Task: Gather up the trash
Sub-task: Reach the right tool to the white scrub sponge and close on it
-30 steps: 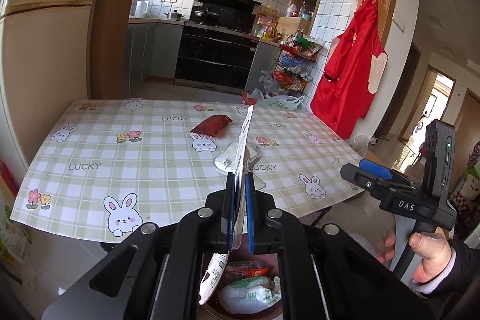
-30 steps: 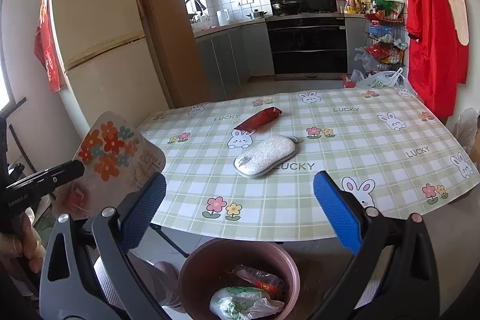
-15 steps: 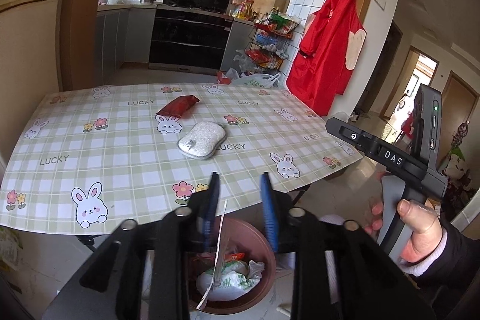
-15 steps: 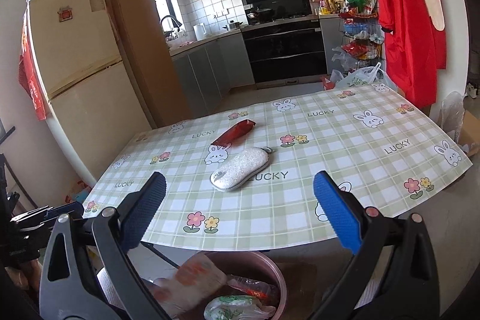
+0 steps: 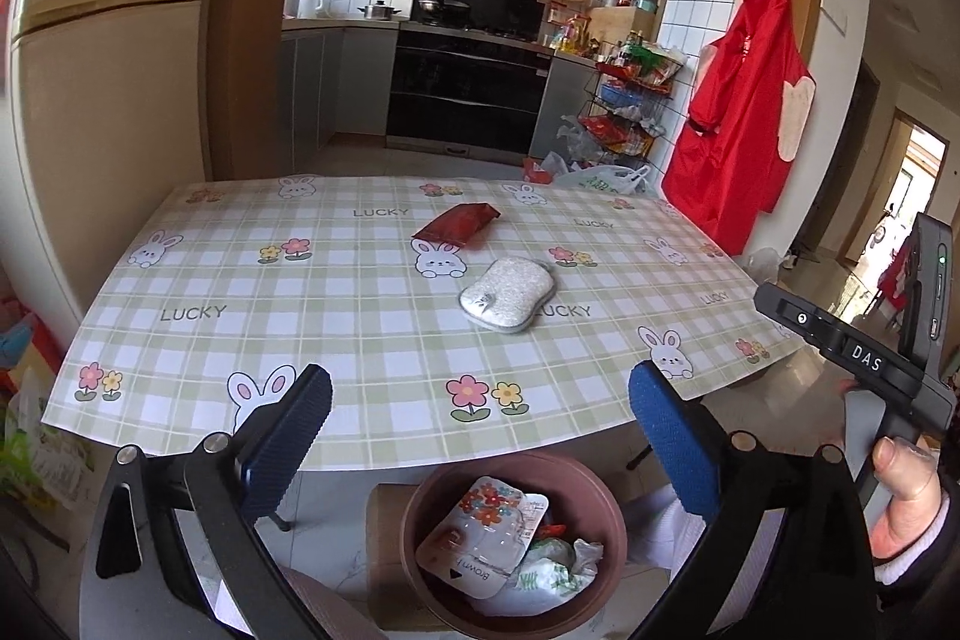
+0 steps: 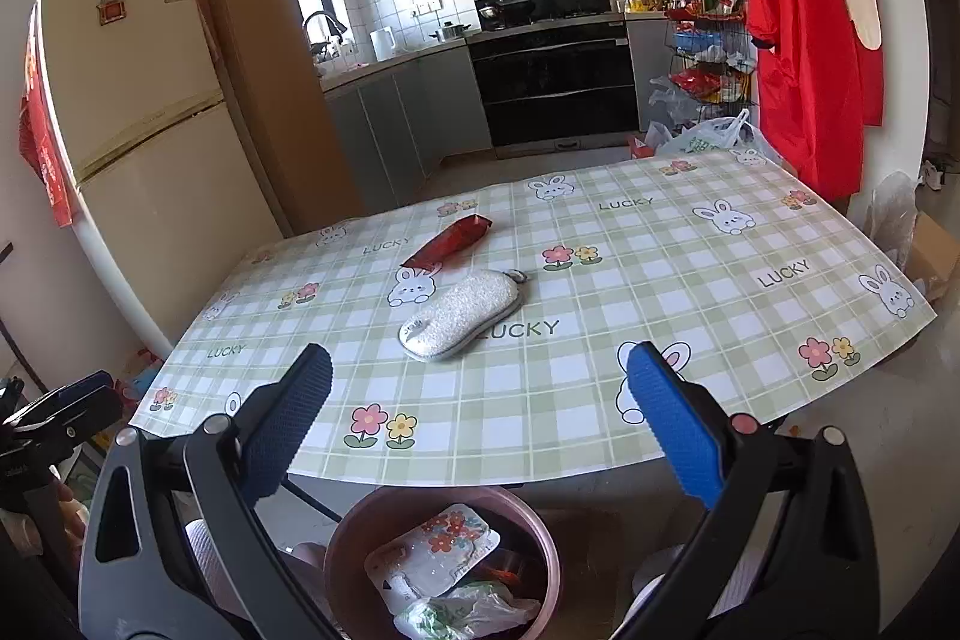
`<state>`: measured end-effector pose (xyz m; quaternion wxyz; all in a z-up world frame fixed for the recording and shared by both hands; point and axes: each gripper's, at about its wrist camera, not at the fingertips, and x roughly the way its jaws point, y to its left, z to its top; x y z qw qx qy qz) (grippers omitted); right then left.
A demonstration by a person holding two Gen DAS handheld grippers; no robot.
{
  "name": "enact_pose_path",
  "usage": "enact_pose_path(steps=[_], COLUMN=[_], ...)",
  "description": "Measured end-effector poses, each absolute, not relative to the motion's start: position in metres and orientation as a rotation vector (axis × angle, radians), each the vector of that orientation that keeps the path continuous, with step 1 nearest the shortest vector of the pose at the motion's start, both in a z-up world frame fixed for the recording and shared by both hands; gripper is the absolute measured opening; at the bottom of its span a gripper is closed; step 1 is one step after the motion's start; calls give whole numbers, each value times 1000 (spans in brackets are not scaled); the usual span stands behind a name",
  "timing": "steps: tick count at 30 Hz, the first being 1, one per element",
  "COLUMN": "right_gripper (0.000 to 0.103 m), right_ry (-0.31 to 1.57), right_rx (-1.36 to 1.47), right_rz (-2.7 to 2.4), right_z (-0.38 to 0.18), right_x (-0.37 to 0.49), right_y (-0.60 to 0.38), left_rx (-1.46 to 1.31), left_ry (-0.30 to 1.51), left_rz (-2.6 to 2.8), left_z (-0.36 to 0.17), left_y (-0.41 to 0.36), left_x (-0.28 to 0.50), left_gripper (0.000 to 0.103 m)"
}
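Lying ahead of both grippers on the tabletop [image 5: 240,280] are the remaining items: a grey pouch [image 6: 459,314] and, beyond it, a red wrapper [image 6: 447,241], long axes running near-left to far-right. The left gripper [image 5: 480,415] has just been opening; its jaws stand wide and empty above the bin [image 5: 420,496], where the flowered packet [image 5: 483,535] rests. The right gripper [image 6: 480,409], also wide and empty, appears nearer the pouch. Kitchen units stand behind.
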<state>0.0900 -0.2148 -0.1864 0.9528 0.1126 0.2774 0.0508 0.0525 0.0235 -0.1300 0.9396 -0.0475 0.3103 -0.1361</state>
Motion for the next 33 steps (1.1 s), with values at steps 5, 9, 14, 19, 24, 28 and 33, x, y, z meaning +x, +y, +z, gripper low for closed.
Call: enact_pose_path(steps=[5,9,14,19,24,28,33], right_gripper=[97,97,97,97,97,97,97], right_ry=[619,671,767,872,962,1042,1134], right_rx=[233,247,272,296,359,419,406], right_rz=[116,136,164,198,155,45,-114], right_z=[-201,-213,-237,-263,-282,-302,-329], right_x=[104,123,157,201,264,319,378], right_y=[-215,-212,-204,-182,-160,-152,-141], left_rx=[-109,-118,-123,-122,-135,-132,-163], left_ry=[652,674,681,682,696,705,722], left_rz=[-240,-225,-193,-158,-134,-96,-64], left_z=[-141,-147,-150,-154,-166,-181,-197], left_y=[35,44,53,61,74,87,105], left_x=[66,83,109,138,171,202,232], left_gripper=[97,97,97,97,97,97,97])
